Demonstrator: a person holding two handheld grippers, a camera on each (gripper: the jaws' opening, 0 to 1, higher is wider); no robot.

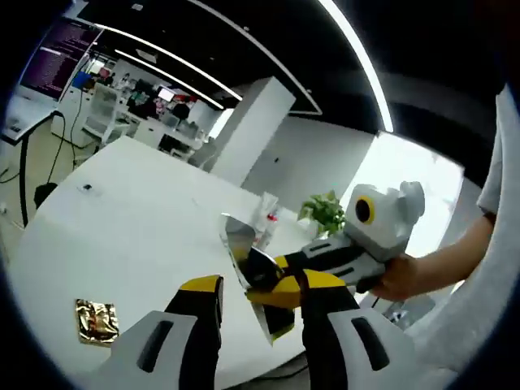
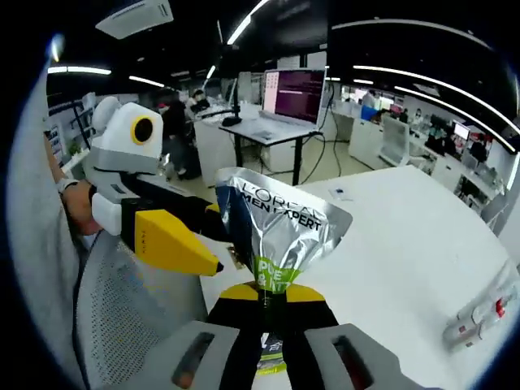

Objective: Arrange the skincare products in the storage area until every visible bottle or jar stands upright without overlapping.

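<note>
Right gripper (image 2: 264, 313), right gripper view: yellow-and-black jaws pressed together on the lower end of a silver foil tube with a green band and "L'OREAL MEN EXPERT" lettering (image 2: 280, 236). The tube stands up out of the jaws, crimped flat end uppermost, held in the air above the near edge of the round white table (image 2: 406, 252).

Left gripper (image 2: 175, 244) enters that view from the left, yellow jaw tip just beside the tube's left edge; contact cannot be confirmed. A person's hand (image 2: 77, 207) grips its white body.

Left gripper view: the left gripper's (image 1: 252, 313) own jaws stand spread apart, nothing between them. The right gripper (image 1: 280, 276) reaches in from the right, held by a person's hand (image 1: 402, 276), with the silver foil tube (image 1: 244, 260) seen edge-on in its tips, over the table's (image 1: 146, 219) near edge.

Other items on the table:
- Clear plastic sachets or small tubes with red caps (image 2: 483, 313) lying flat near the right edge of the right gripper view; the same kind of clear packet (image 1: 266, 218) shows beyond the foil tube in the left gripper view. Exact count unclear.
- A small crumpled gold foil packet (image 1: 96, 321), lying flat, well apart from the tube.
- A small potted green plant (image 1: 325, 213) at the far edge.

Background: a desk with a lit monitor (image 2: 299, 91).
</note>
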